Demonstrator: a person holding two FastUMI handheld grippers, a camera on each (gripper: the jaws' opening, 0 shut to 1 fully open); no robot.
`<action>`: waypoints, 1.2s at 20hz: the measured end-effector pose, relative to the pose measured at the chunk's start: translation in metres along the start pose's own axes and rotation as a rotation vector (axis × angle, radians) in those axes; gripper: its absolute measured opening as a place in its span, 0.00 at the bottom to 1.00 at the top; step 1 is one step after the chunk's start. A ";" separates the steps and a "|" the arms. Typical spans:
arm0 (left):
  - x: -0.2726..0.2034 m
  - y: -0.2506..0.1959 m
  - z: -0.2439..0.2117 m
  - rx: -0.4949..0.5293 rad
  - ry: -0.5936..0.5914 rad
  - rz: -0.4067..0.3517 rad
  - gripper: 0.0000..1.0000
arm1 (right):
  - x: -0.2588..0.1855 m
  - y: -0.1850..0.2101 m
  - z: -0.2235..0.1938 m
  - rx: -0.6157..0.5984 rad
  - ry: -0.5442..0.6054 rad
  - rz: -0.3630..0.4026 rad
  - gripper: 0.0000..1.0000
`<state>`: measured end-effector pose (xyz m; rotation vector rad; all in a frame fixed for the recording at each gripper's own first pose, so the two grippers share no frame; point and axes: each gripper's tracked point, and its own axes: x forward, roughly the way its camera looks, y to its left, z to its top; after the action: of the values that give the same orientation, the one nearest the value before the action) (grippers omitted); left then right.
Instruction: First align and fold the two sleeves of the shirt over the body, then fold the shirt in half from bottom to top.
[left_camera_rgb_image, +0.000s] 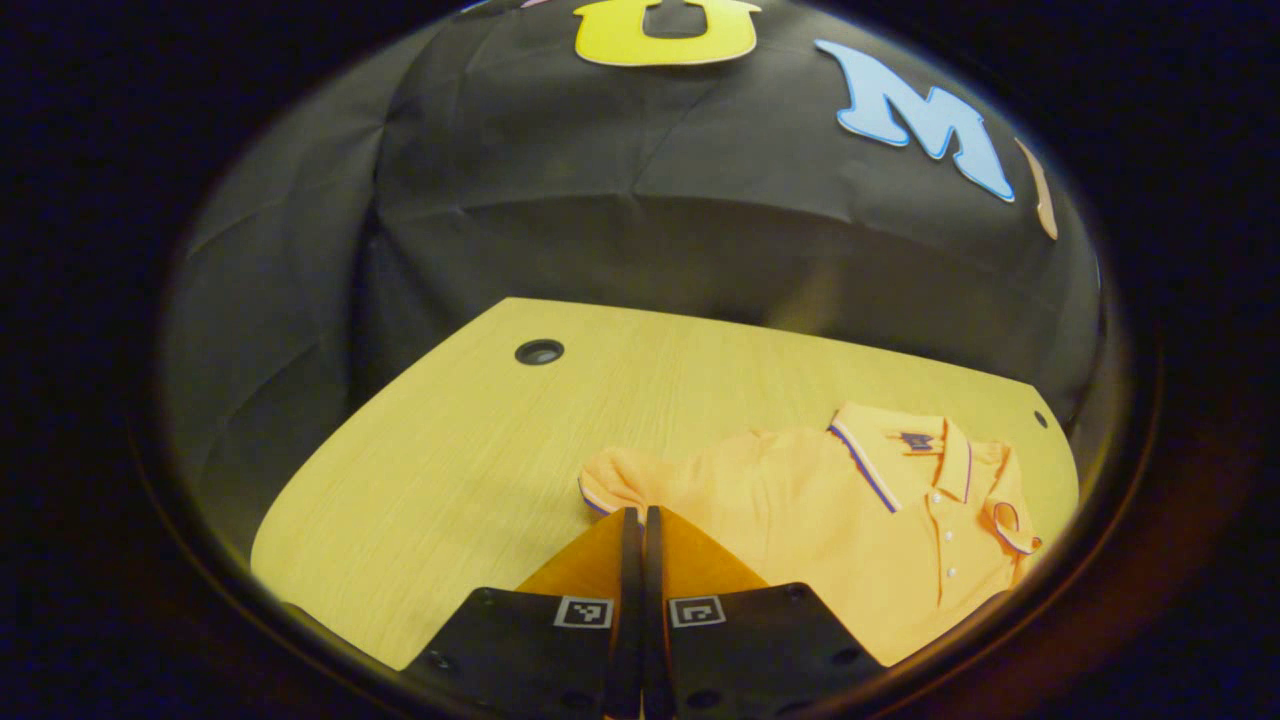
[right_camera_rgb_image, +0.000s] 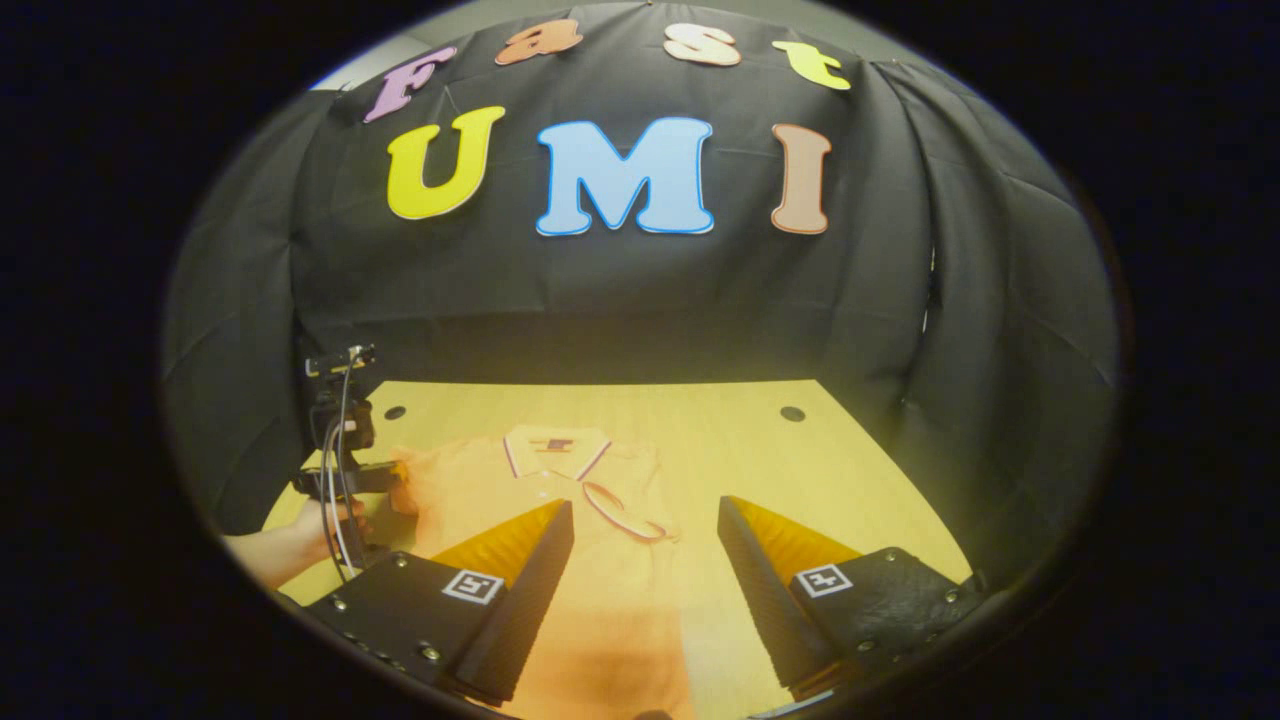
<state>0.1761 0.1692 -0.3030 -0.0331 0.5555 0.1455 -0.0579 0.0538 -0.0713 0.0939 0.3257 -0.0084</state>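
Observation:
An orange polo shirt (left_camera_rgb_image: 820, 510) lies flat on the wooden table (left_camera_rgb_image: 450, 450), collar (left_camera_rgb_image: 900, 450) toward the booth wall. One sleeve is folded over the chest, its striped cuff (left_camera_rgb_image: 1010, 525) beside the buttons. My left gripper (left_camera_rgb_image: 640, 514) is shut, with its tips on the other sleeve (left_camera_rgb_image: 610, 480), which spreads out at the shirt's side. In the right gripper view that gripper (right_camera_rgb_image: 350, 475) and the hand (right_camera_rgb_image: 300, 540) holding it show at the shirt's (right_camera_rgb_image: 560, 490) left edge. My right gripper (right_camera_rgb_image: 645, 503) stands open above the lower body, just short of the folded cuff (right_camera_rgb_image: 625, 520).
A round cable hole (left_camera_rgb_image: 539, 351) sits in the table's far corner, and another hole (right_camera_rgb_image: 792, 413) lies near the back edge on the other side. Bare tabletop (right_camera_rgb_image: 850, 470) stretches to the right of the shirt. Black cloth walls close the booth behind and at the sides.

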 end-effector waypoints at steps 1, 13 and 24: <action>-0.004 -0.012 0.007 0.014 -0.018 -0.017 0.06 | -0.001 -0.002 -0.001 0.006 0.003 -0.003 0.91; -0.023 -0.134 -0.006 0.283 -0.041 -0.213 0.06 | -0.002 -0.009 -0.020 0.039 0.029 -0.036 0.91; -0.032 -0.160 -0.029 0.352 0.030 -0.296 0.42 | 0.008 -0.011 -0.040 0.083 0.046 -0.060 0.90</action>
<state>0.1581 0.0047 -0.3121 0.2249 0.5937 -0.2426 -0.0633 0.0468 -0.1122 0.1673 0.3745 -0.0793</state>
